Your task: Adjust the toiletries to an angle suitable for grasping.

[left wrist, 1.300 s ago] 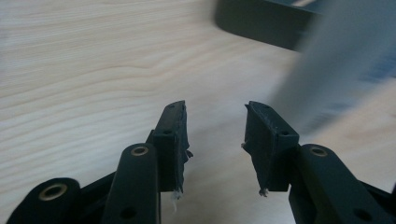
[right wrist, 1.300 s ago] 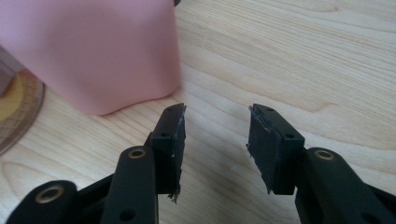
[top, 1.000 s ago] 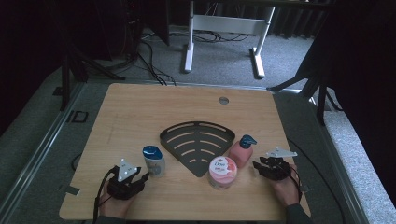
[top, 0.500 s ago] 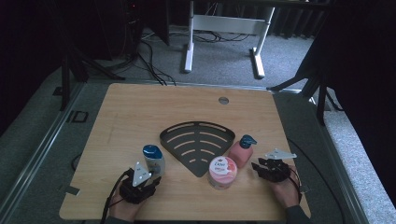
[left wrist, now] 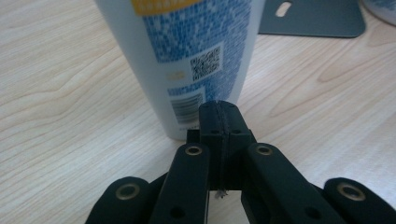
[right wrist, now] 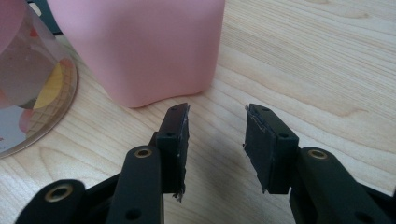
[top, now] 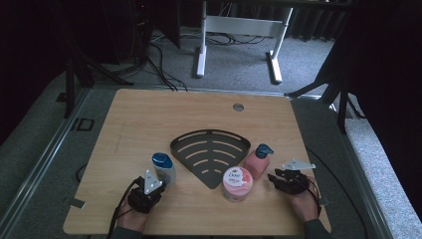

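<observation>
On the bench [top: 129, 119], go left to right from the dark fan-shaped rack [top: 209, 154] at the middle. Left of the rack's near point stands the blue-capped bottle [top: 164, 169], upright, long axis vertical, cap up. The left hand-held gripper [top: 149, 186] sits just in front of it; its jaws have just been closing and now meet with nothing between them, their tips right at the foot of the bottle [left wrist: 187, 56]. The bottle looks like smooth, stiff plastic, probably light and a bit slippery; it narrows toward the base, so a hold across the wider mid-body should be steadier than one low down.

Right of the rack's near point sits a round pink-lidded jar [top: 237, 183], and behind it, beside the rack's right edge, a pink pump bottle [top: 257, 160], upright with its blue nozzle on top. Furthest right, the right hand-held gripper [top: 284, 180] rests with jaws spread and empty, aimed at the base of the pink pump bottle [right wrist: 149, 46].
</observation>
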A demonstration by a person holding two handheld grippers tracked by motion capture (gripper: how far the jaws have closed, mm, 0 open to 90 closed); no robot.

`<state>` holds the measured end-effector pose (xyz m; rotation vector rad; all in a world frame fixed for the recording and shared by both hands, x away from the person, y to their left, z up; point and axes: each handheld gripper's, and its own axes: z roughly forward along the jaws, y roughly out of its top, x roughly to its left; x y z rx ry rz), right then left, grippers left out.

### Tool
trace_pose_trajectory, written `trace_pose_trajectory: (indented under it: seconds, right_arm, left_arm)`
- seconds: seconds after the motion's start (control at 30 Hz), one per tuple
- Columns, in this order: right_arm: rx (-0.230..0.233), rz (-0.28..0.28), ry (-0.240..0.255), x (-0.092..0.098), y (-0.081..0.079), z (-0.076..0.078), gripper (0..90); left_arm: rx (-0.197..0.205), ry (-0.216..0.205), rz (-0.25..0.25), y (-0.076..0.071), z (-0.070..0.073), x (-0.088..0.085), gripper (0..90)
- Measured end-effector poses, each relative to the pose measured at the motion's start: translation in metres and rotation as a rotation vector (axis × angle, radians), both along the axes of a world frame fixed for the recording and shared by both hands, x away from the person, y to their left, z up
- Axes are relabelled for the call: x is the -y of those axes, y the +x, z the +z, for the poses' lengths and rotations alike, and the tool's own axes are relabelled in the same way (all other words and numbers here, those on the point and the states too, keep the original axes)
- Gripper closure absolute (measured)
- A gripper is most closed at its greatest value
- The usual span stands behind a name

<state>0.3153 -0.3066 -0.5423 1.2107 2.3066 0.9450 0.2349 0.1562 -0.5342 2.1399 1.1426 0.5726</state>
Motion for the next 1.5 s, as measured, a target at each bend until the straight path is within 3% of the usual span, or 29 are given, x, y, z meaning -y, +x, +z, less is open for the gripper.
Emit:
trace_pose_trajectory:
  seconds: [0.33,0.6,0.9,1.5]
  right_arm:
    - [0.009,0.028,-0.002,-0.005,-0.004,0.003,62.9]
    - [0.03,0.08,0.055,-0.012,-0.016,0.012,89.5]
    - [0.048,0.141,0.085,-0.028,-0.026,0.017,90.0]
    - [0.049,0.12,0.078,-0.031,-0.007,0.016,90.0]
  left_arm:
    - [0.002,0.023,0.014,0.019,-0.002,-0.001,89.7]
    - [0.006,0.017,0.013,0.029,-0.002,0.004,89.8]
    - [0.003,0.006,0.012,0.038,-0.003,0.011,89.9]
    - [0.003,-0.022,0.028,0.054,-0.004,0.017,89.9]
